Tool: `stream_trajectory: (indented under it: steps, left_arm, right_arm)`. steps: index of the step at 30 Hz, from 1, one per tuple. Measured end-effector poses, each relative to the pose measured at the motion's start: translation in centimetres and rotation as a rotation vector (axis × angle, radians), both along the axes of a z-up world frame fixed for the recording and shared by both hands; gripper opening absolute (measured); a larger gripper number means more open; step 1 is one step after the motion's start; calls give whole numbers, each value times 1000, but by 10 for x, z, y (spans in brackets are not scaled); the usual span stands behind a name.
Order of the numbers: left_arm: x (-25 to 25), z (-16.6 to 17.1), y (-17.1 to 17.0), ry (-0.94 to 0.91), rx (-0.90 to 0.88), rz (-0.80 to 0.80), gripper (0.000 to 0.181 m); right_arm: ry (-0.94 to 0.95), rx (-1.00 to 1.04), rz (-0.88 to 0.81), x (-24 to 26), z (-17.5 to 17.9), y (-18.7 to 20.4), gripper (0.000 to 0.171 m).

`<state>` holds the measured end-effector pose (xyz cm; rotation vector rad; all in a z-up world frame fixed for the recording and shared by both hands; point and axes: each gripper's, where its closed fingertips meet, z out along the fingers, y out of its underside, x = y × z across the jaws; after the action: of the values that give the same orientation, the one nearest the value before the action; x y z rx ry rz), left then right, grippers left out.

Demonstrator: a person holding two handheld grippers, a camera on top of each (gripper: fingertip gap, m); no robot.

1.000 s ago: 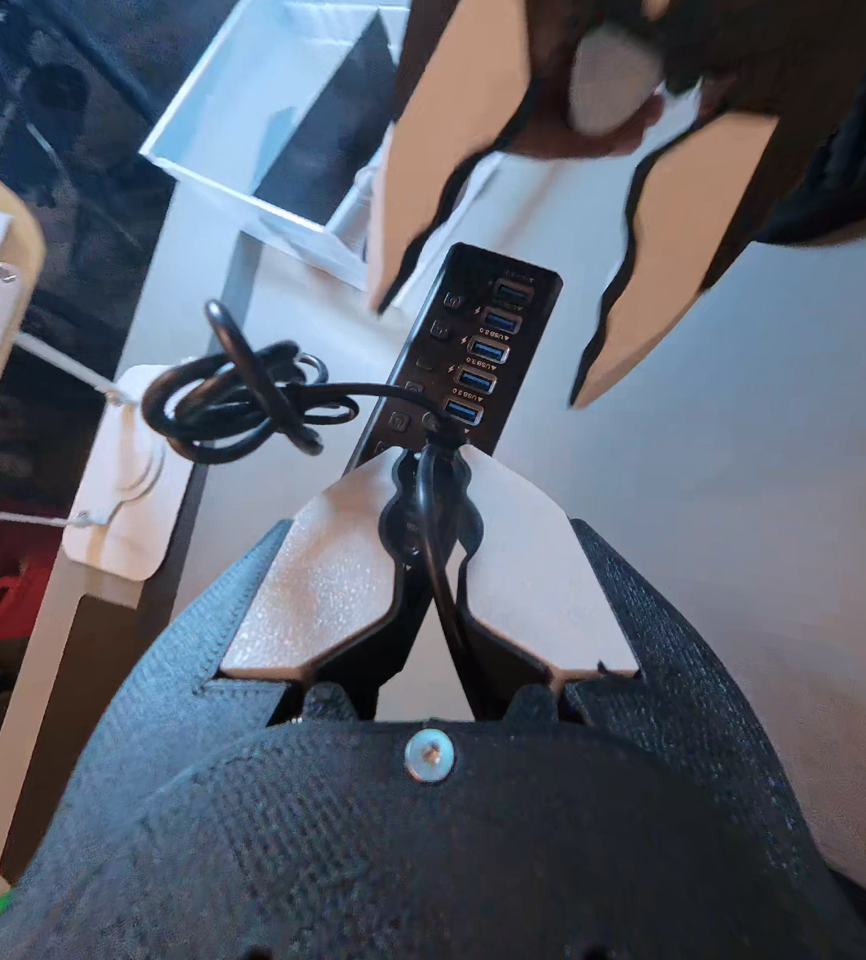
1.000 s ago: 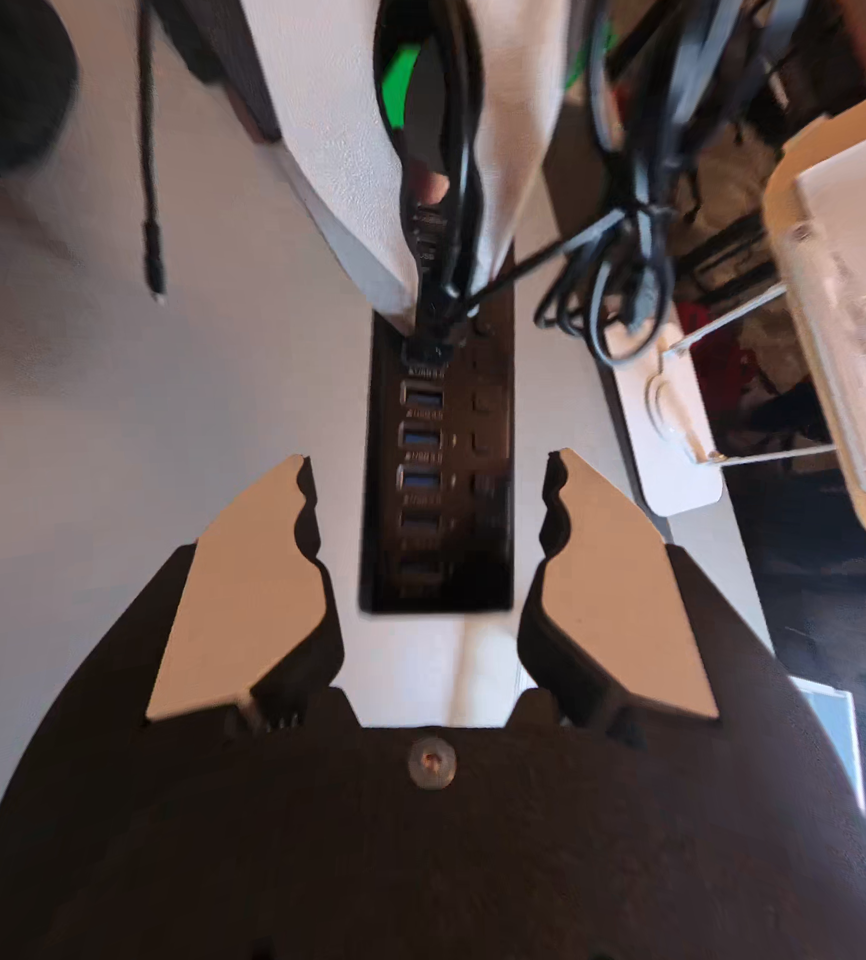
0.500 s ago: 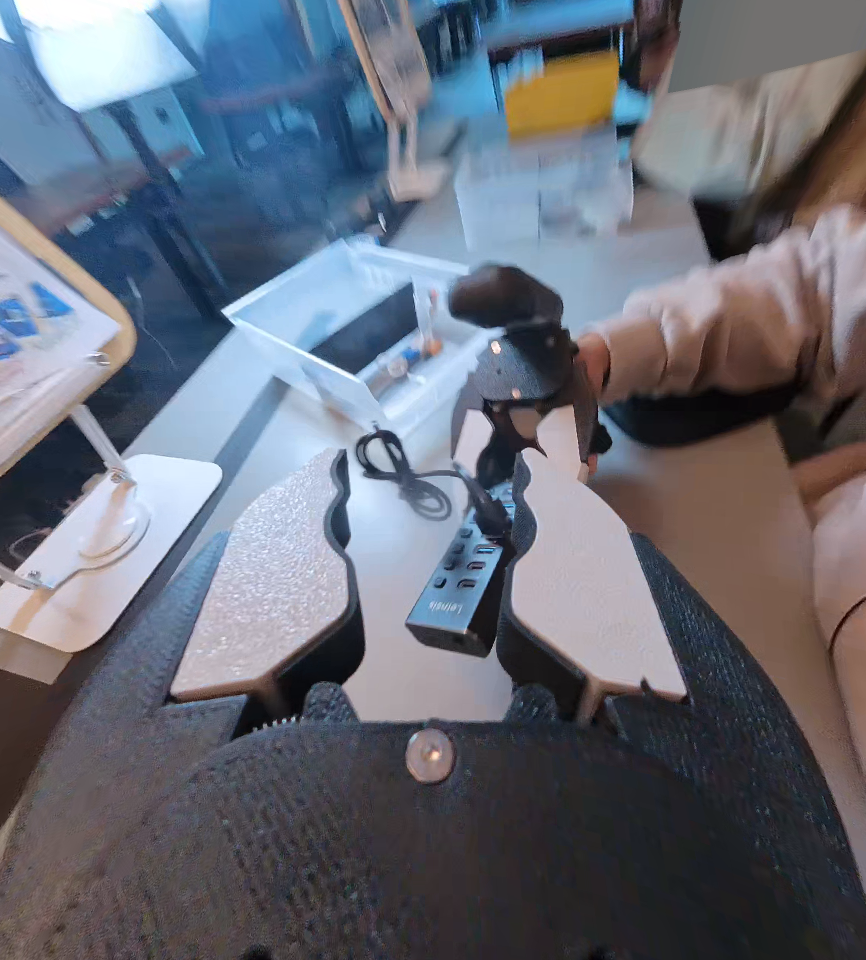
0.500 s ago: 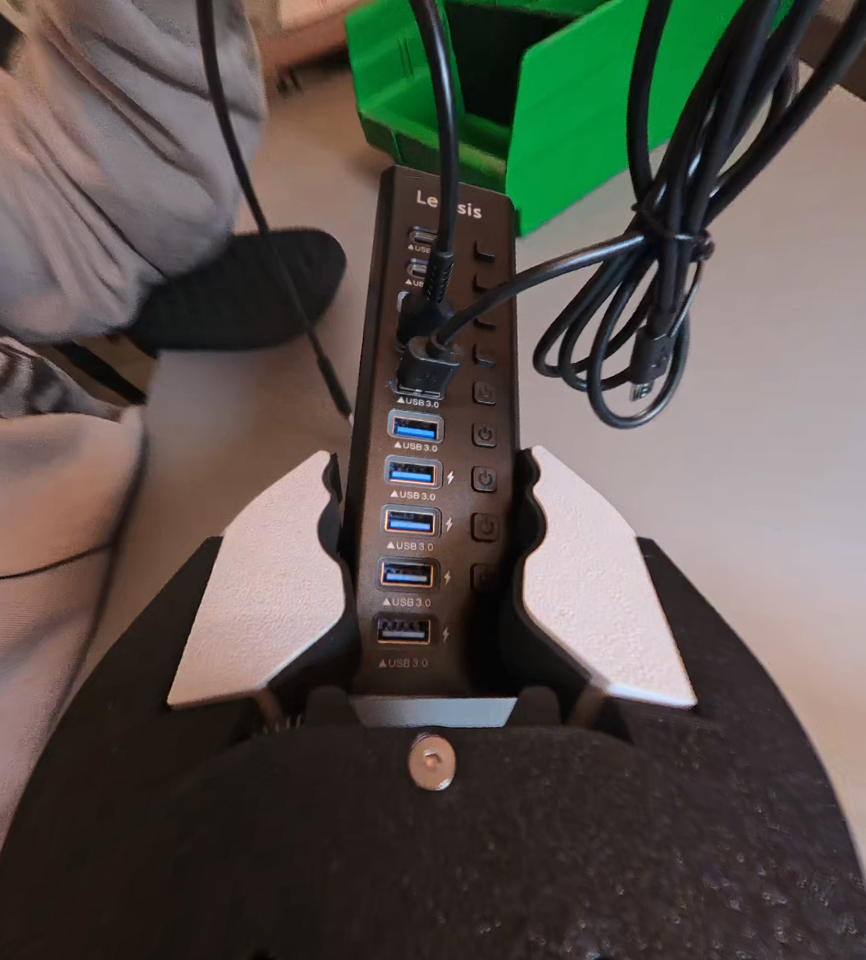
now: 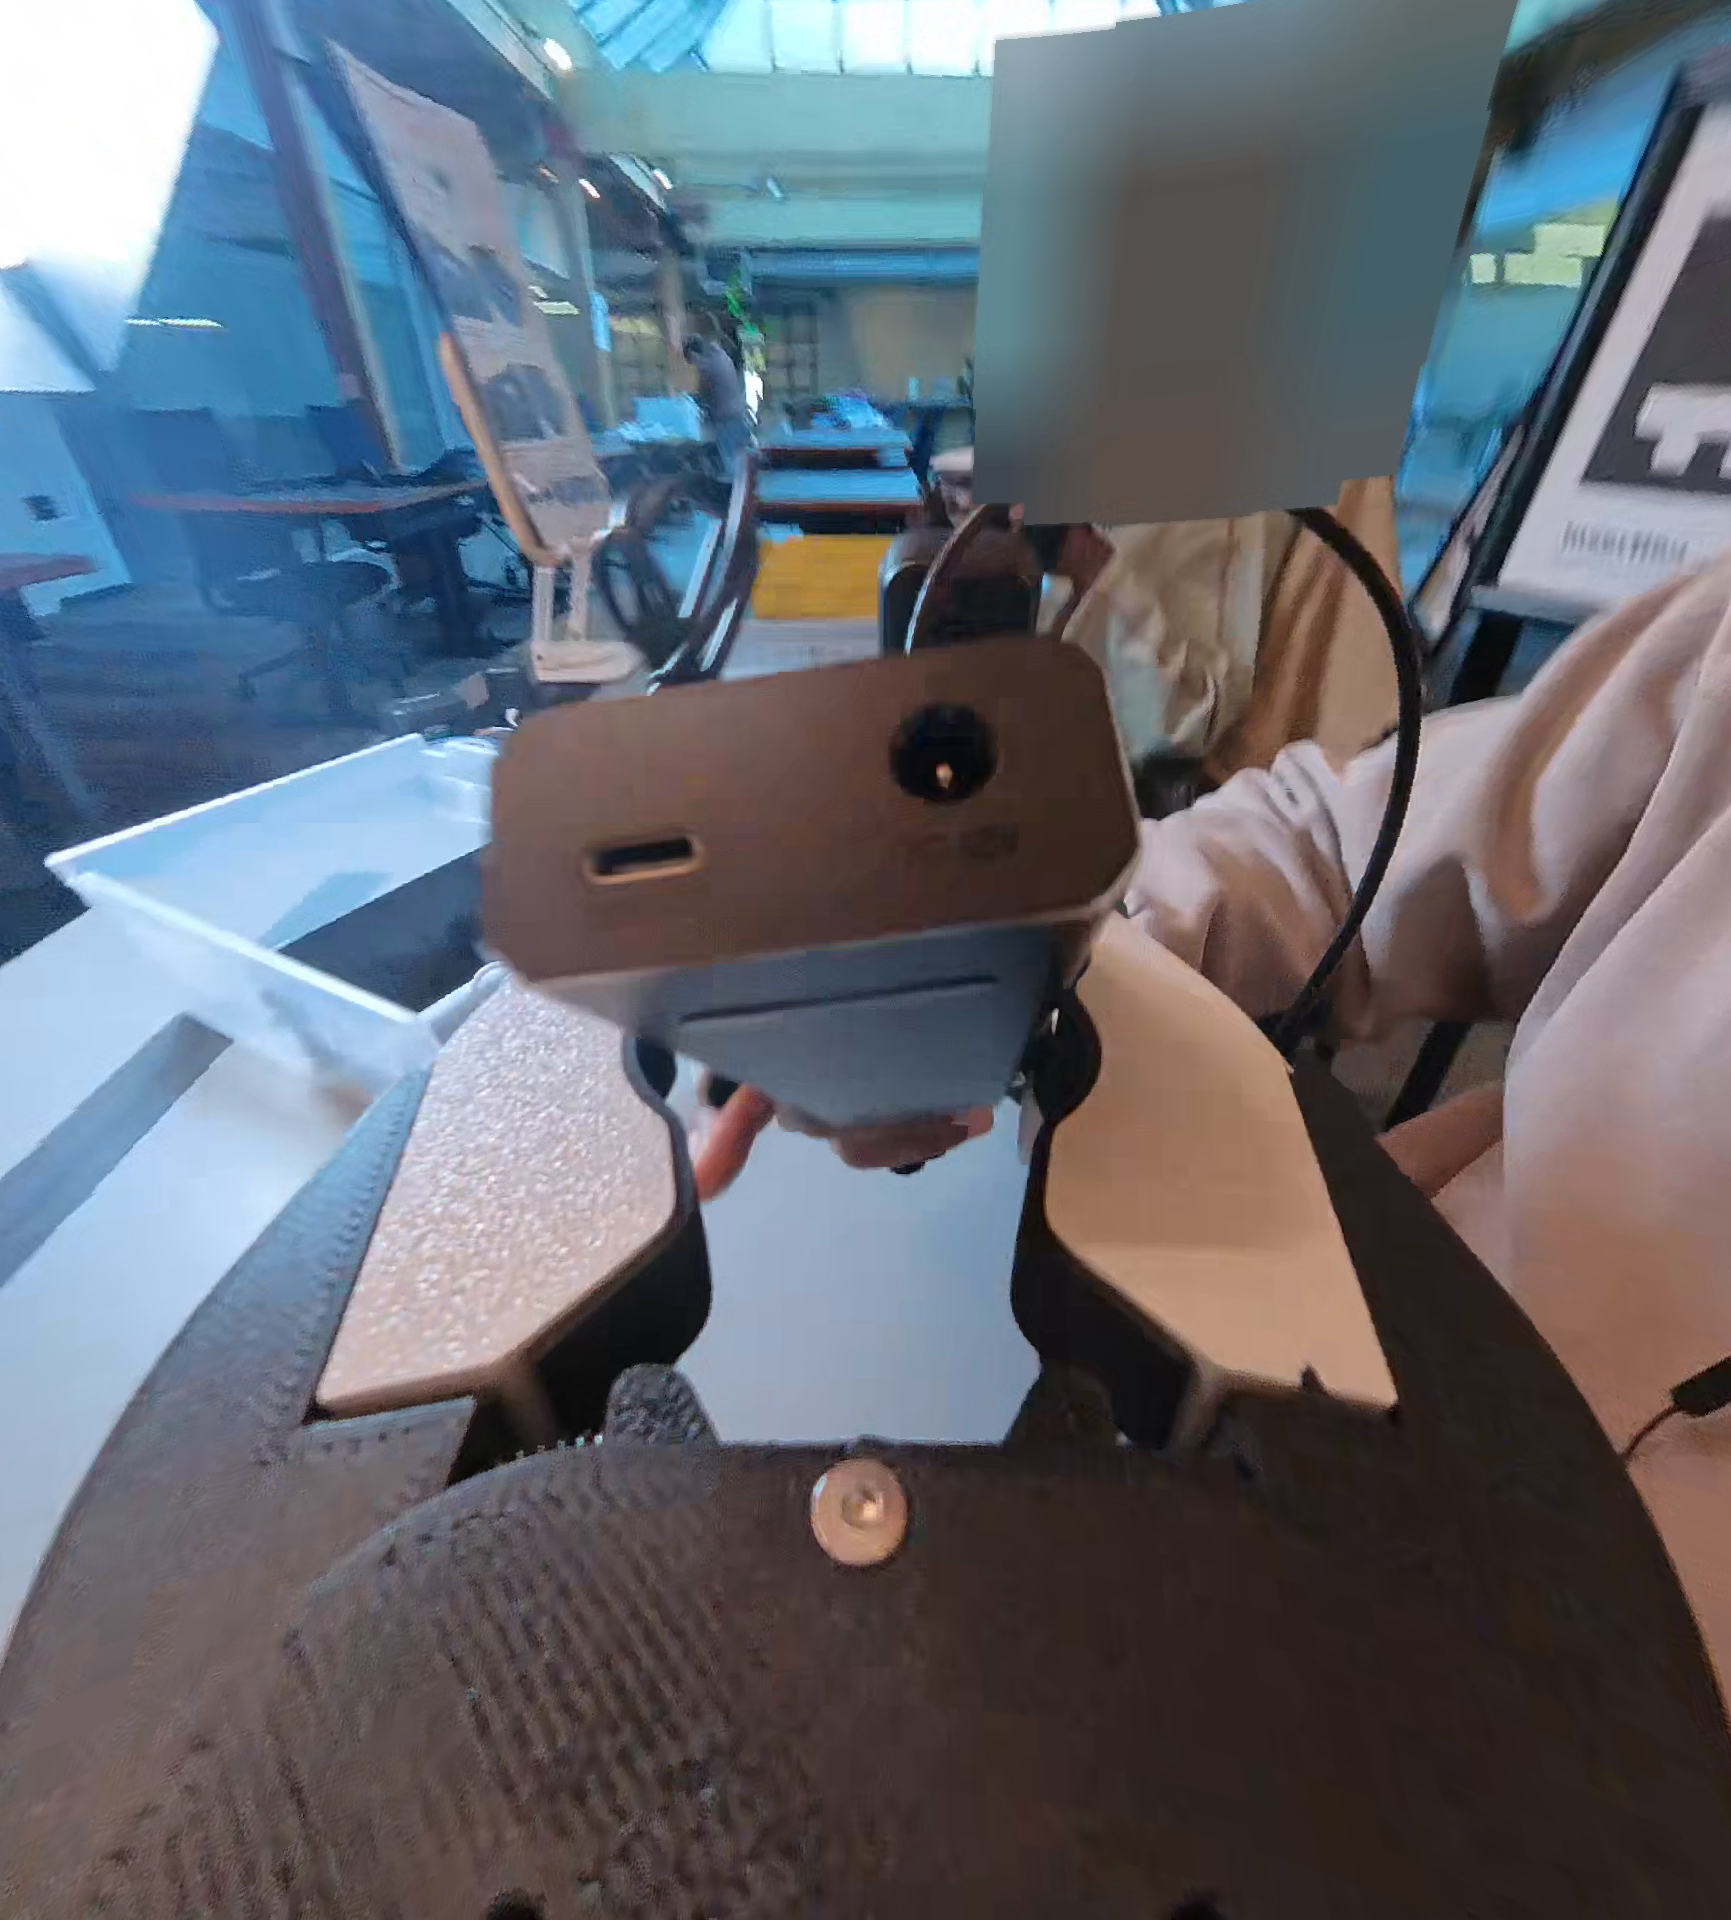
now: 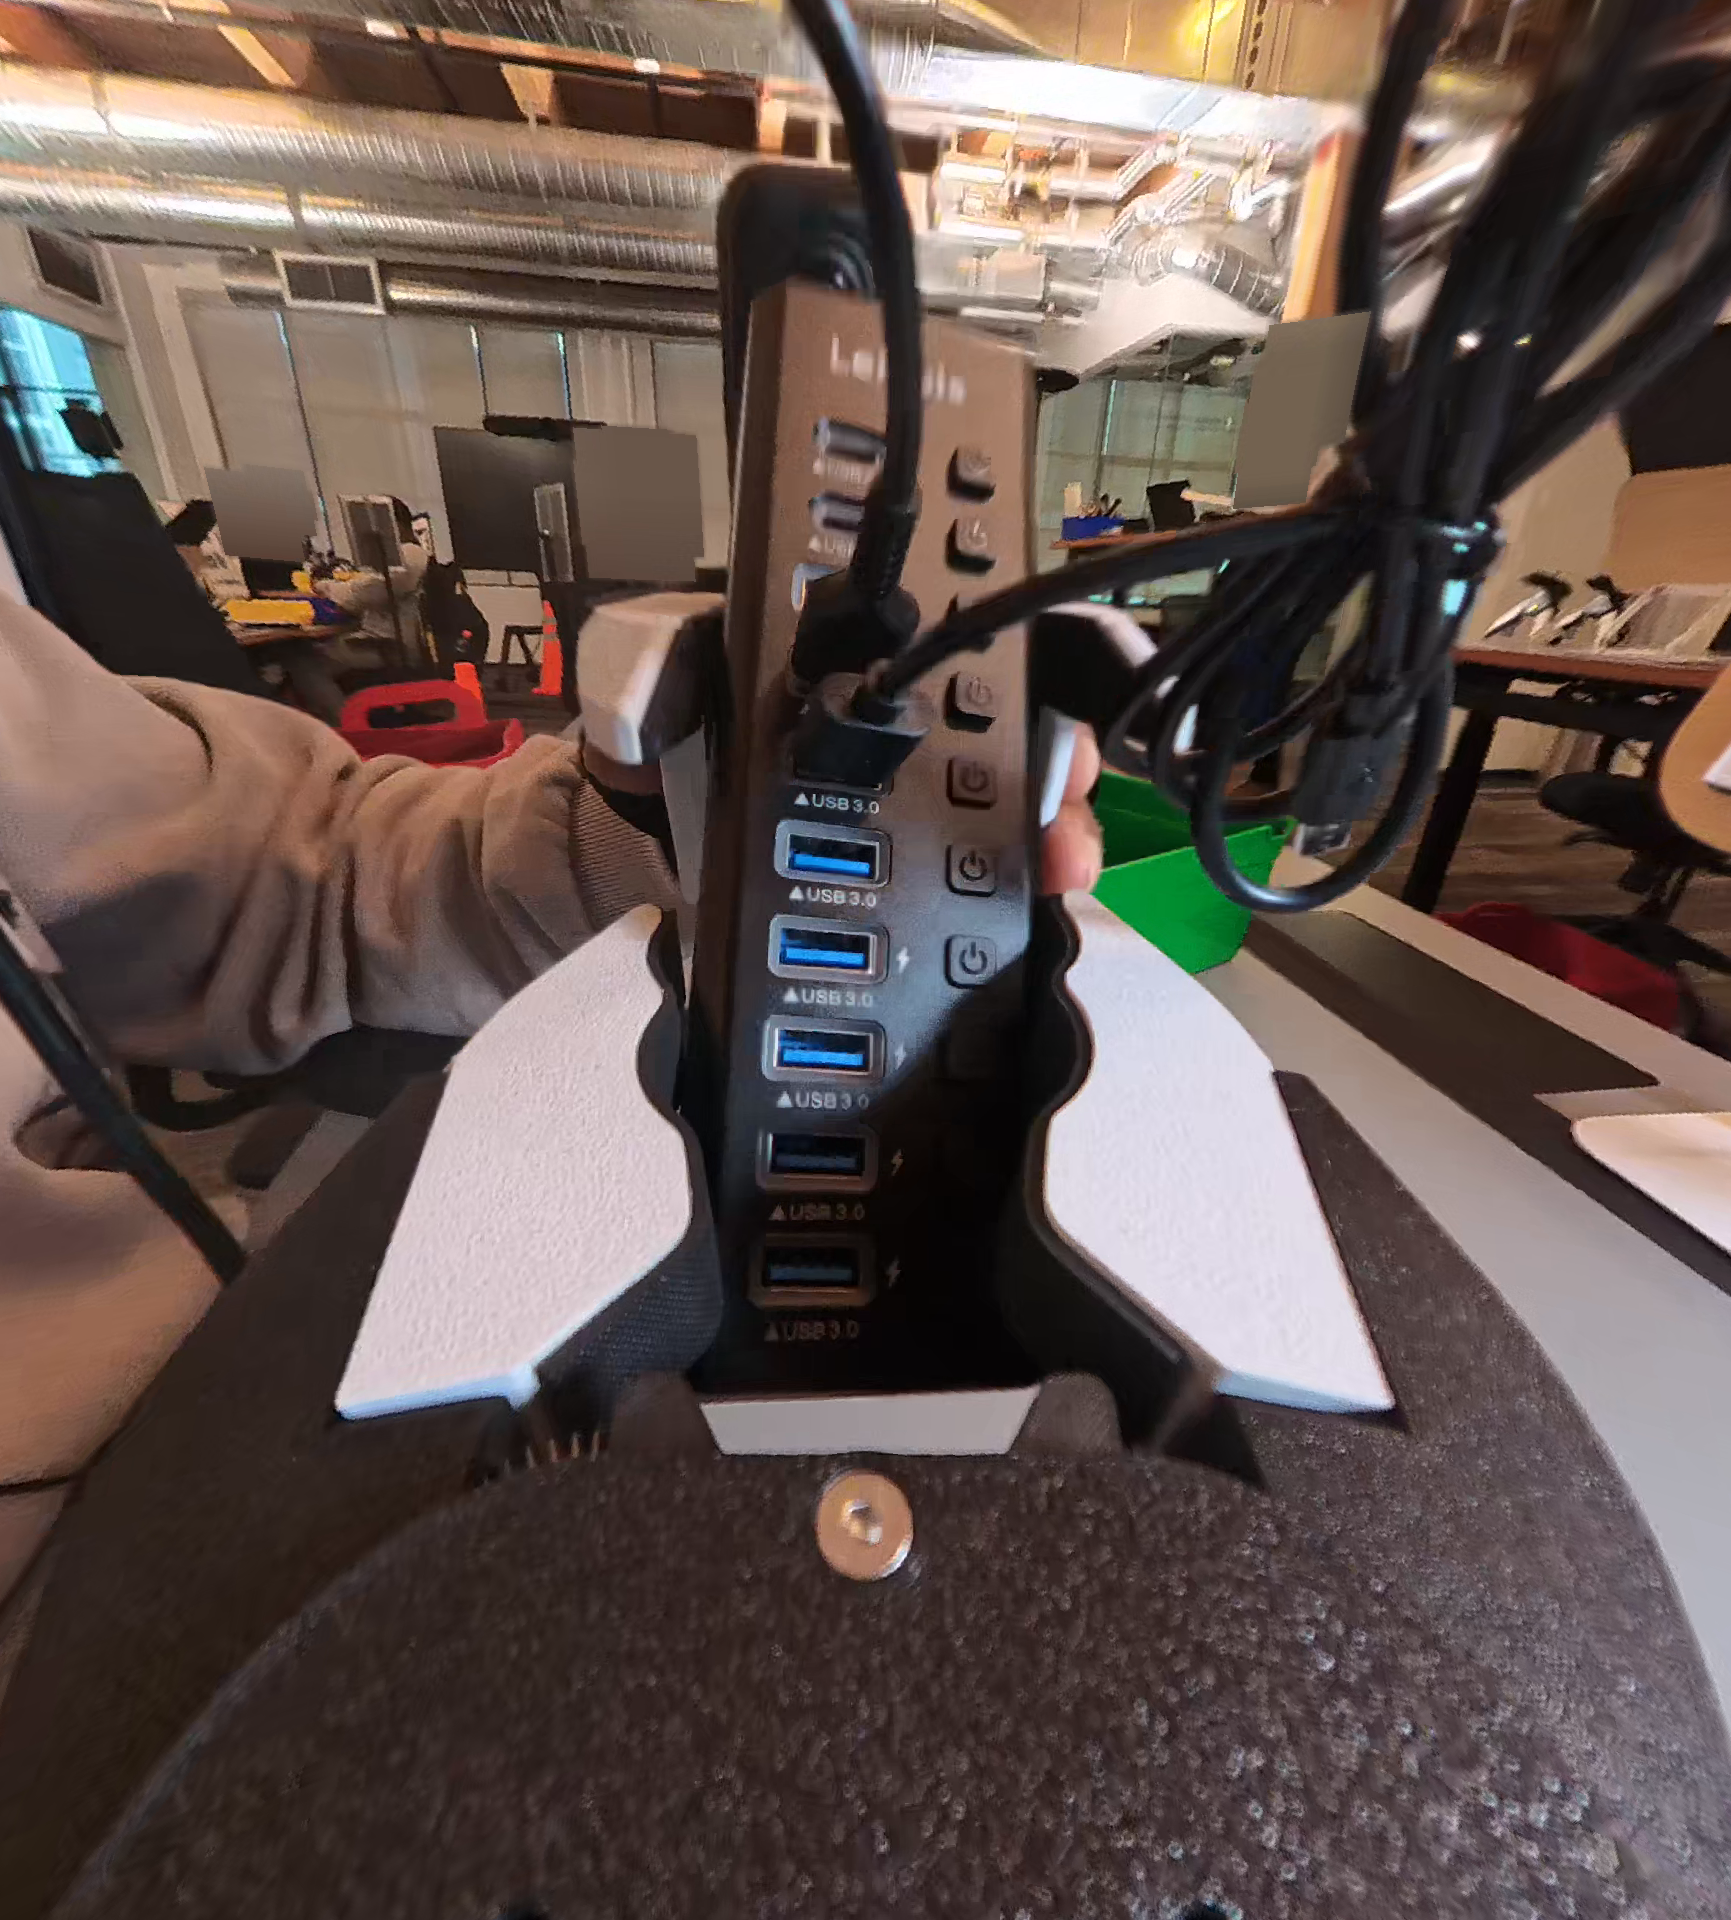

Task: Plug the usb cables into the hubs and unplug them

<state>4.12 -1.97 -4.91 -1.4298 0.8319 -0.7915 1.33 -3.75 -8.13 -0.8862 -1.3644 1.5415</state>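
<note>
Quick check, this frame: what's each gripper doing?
Left gripper: jaws partly apart around the USB hub; firm grip cannot be told.
Right gripper: closed on the hub's sides, holding it up.

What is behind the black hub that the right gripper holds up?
Behind the hub, the left gripper shows: one finger at each side, around the hub. A hand's fingertip peeks out on the right. The hub covers everything between the fingers.

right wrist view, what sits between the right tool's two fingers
The black usb hub, standing upright with the right tool clamped on its sides; the right wrist view shows it.
</note>
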Motion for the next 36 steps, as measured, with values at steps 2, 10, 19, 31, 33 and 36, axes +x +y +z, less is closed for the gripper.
stream_trajectory:
  steps: [2,10,19,31,33,36]
  left_arm:
    - [11,6,6,42,23,-16,71]
    - [15,2,13,171,120,-1,70]
    - [-42,-12,6,375,174,123,69]
    - [-31,-85,-10,605,156,82,69]
    - [-29,-87,-15,591,152,51,69]
    - [-25,-89,-19,608,174,23,69]
  right_arm:
    - [34,15,-36,3,3,6,64]
    - [-153,145,-42,6,-22,22,62]
    - [-324,355,-257,72,14,103,40]
    - [-531,755,38,-19,-49,-7,17]
    - [-506,732,43,-21,-46,-10,6]
    - [-510,750,27,-19,-47,-9,17]
